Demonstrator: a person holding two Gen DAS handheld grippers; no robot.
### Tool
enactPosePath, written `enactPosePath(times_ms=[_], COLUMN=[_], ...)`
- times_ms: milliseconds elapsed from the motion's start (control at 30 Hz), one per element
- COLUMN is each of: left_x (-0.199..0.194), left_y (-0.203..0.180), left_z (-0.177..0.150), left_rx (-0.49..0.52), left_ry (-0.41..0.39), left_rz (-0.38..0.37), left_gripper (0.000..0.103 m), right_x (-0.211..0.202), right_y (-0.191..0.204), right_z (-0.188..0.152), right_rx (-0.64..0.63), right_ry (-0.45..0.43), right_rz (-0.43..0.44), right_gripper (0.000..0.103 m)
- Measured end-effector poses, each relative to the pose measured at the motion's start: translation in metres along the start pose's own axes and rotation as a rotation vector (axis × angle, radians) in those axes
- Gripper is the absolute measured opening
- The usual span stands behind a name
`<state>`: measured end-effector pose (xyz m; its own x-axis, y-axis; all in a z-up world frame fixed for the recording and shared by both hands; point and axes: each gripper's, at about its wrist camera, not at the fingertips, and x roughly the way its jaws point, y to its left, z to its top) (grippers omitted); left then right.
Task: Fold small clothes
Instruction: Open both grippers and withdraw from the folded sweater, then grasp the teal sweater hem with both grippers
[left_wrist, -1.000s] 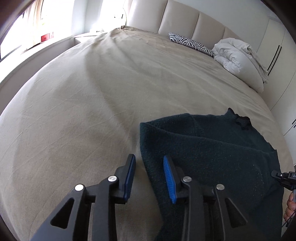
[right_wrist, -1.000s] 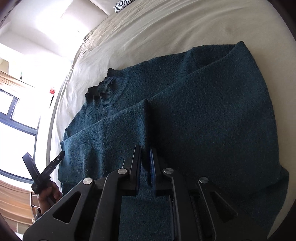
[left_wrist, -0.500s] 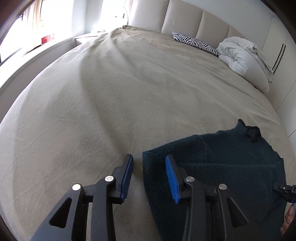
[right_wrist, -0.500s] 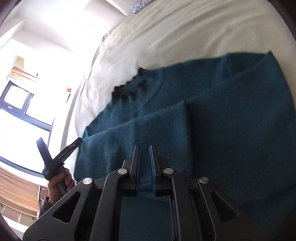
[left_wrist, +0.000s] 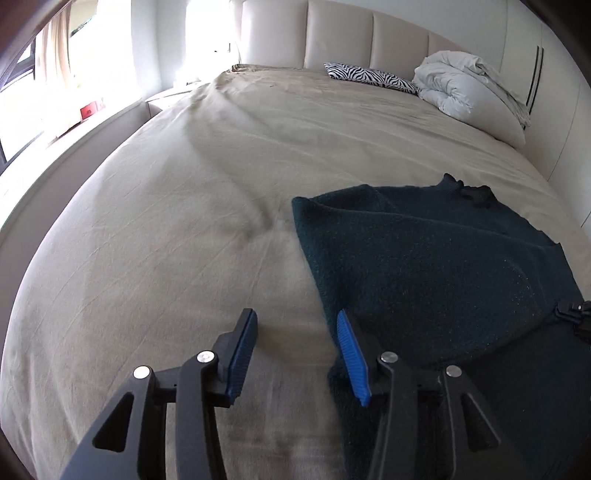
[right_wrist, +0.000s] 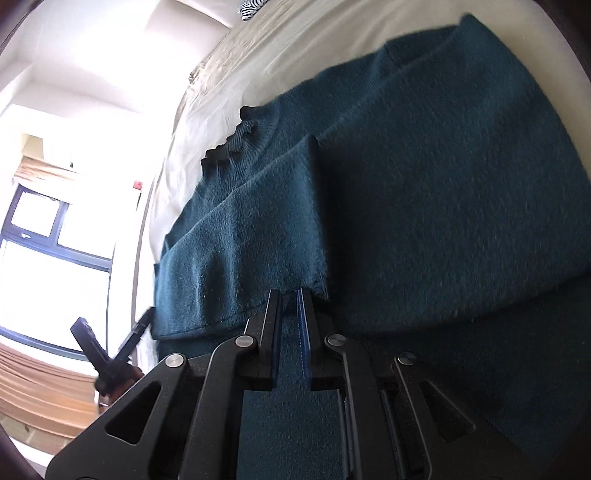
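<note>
On the bed (left_wrist: 207, 192), a dark teal sweater (left_wrist: 424, 266) lies spread toward the right side, one sleeve folded across its body. The left claw (left_wrist: 295, 343) hangs released above the sheet at the sweater's left edge, gripping nothing. The right claw (right_wrist: 290, 321) is clenched on the sweater's fabric near the folded sleeve's end. A zebra pillow (left_wrist: 369, 75) and a white duvet (left_wrist: 469, 88) sit by the headboard.
</note>
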<state>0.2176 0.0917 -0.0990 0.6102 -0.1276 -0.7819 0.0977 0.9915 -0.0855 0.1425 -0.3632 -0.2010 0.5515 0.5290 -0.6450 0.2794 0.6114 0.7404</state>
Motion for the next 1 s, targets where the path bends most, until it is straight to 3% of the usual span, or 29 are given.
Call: enactPosePath(times_ms=[133, 267, 333, 367, 400, 467, 667, 1000], left_x=[-0.034, -0.078, -0.098, -0.106, -0.111, -0.122, -0.142, -0.164], left_y=[0.024, 0.032, 0.034, 0.034, 0.032, 0.029, 0.026, 0.023], left_z=[-0.022, -0.059, -0.082, -0.093, -0.103, -0.125, -0.175, -0.208], left_rx=[-0.091, -0.080, -0.103, -0.108, -0.105, -0.106, -0.151, -0.145], left_ry=[0.002, -0.002, 0.004, 0.015, 0.031, 0.066, 0.163, 0.266], left_rz=[-0.010, -0.046, -0.072, -0.097, -0.117, -0.139, -0.209, -0.295], left_gripper=[0.050, 0.066, 0.077, 0.078, 0.078, 0.078, 0.078, 0.078], right_x=[-0.047, -0.112, -0.146, -0.159, -0.175, -0.202, -0.245, -0.250], right_y=[0.008, -0.001, -0.010, -0.014, -0.020, -0.034, -0.066, -0.096], right_z=[-0.028, -0.066, -0.088, -0.098, -0.111, -0.131, -0.173, -0.217], right_rx=[-0.063, -0.094, -0.102, -0.100, -0.096, -0.087, -0.043, 0.031], right_ry=[-0.064, -0.146, -0.193, -0.214, -0.240, -0.280, -0.249, -0.136], right_rz=[-0.056, -0.094, -0.122, -0.141, -0.166, -0.203, -0.235, -0.231], right_gripper=[0.009, 0.009, 0.018, 0.030, 0.049, 0.059, 0.059, 0.056])
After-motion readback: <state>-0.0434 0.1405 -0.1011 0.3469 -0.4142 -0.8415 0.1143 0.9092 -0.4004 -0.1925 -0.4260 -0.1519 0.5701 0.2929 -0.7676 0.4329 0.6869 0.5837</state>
